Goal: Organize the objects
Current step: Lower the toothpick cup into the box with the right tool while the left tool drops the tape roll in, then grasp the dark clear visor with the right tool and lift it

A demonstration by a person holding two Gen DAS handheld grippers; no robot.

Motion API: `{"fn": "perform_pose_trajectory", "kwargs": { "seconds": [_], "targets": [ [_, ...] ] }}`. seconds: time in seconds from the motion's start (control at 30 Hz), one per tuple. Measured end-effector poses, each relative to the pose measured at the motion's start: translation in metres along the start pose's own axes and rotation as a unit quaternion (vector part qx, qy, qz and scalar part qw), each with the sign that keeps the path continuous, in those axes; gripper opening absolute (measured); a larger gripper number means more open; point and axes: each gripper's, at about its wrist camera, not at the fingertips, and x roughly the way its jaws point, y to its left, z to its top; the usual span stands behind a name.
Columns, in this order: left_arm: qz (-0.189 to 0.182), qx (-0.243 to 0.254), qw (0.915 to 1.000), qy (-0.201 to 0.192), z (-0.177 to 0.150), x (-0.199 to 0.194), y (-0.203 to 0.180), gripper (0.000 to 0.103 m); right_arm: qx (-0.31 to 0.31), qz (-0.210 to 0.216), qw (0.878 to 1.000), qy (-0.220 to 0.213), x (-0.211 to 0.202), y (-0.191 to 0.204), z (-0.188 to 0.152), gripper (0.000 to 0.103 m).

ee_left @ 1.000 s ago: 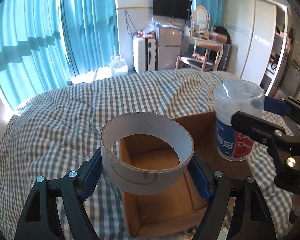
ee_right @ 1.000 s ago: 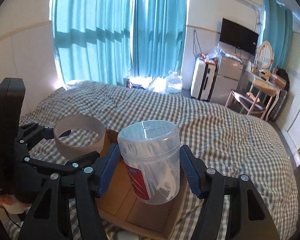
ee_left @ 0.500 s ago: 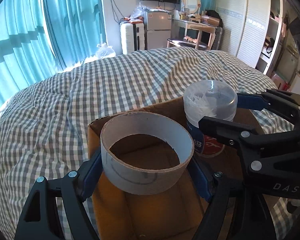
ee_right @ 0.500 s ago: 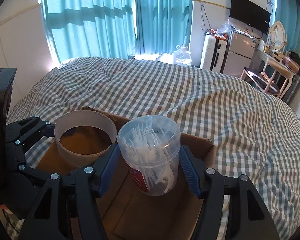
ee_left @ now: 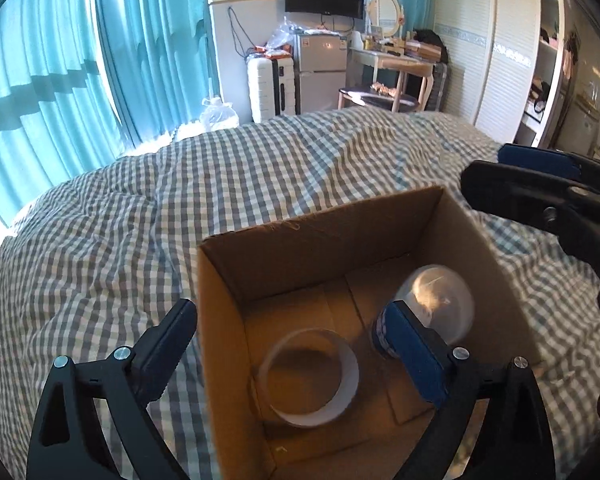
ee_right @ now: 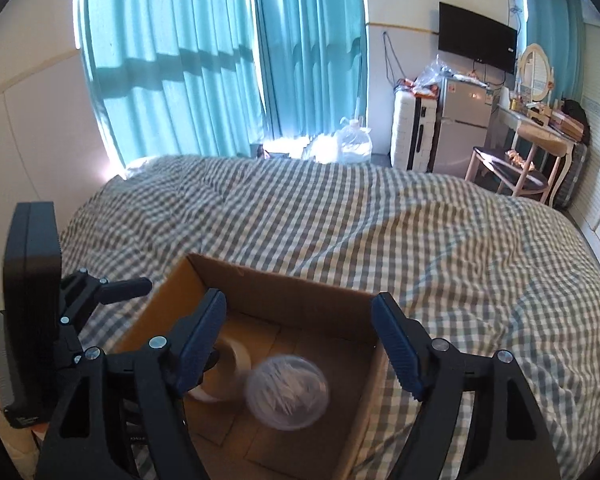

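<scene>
Both loads have left my fingers since a second ago: the tape ring (ee_left: 311,376) and the clear swab jar (ee_left: 434,312), each clamped and held over the box back then, now sit down inside the cardboard box (ee_left: 312,248).

Left gripper (ee_left: 300,344) — jaws have just been opening and stand wide, nothing pressed between them. In the left wrist view one finger sits at lower left over the checked bedspread (ee_left: 140,216), outside the box wall; the other, blue-padded, sits lower centre-right over the box interior, partly covering the jar's label. The ring lies flat on the box floor, open side up, lower centre of the frame, near the left inner wall.

Right gripper (ee_right: 300,344) — jaws have just been opening too, and they are apart with nothing gripped. In the right wrist view the jar (ee_right: 287,390) shows blurred, lid toward the camera, low in the frame between and below the two blue pads, clear of both. The ring (ee_right: 230,360) is just left of it, half hidden behind the left-hand finger.

Jar and ring lie close side by side in the box; I cannot tell whether they touch, nor whether the jar is upright or tilted.

The box rests on the bed, lower half of both frames. The right gripper's fingers (ee_left: 540,196) show at the right edge of the left view, above the box's right wall.

Teal curtains (ee_right: 180,60) fill the upper left.
</scene>
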Motion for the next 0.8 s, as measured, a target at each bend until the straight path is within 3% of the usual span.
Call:
{"fn": "perform_pose_trajectory", "kwargs": {
  "seconds": [0.3,0.4,0.57,0.8],
  "targets": [
    [0.036,-0.023,0.9982,-0.043,0.0,-0.097,0.0,0.1,-0.021,-0.019,0.998,-0.056,-0.111,0.019,0.009,0.08],
    [0.066,-0.02,0.9958,-0.061,-0.008,-0.13,-0.002,0.1,-0.028,-0.028,0.997,-0.072,-0.149,0.026,0.006,0.08],
    [0.088,-0.025,0.9922,-0.084,-0.032,-0.179,-0.007,0.101,-0.05,-0.052,0.993,-0.094,-0.212,0.043,-0.013,0.081],
    [0.099,-0.04,0.9908,-0.083,-0.084,-0.214,-0.012,0.101,-0.082,-0.074,0.989,-0.095,-0.258,0.073,-0.046,0.082]
  ]
}}
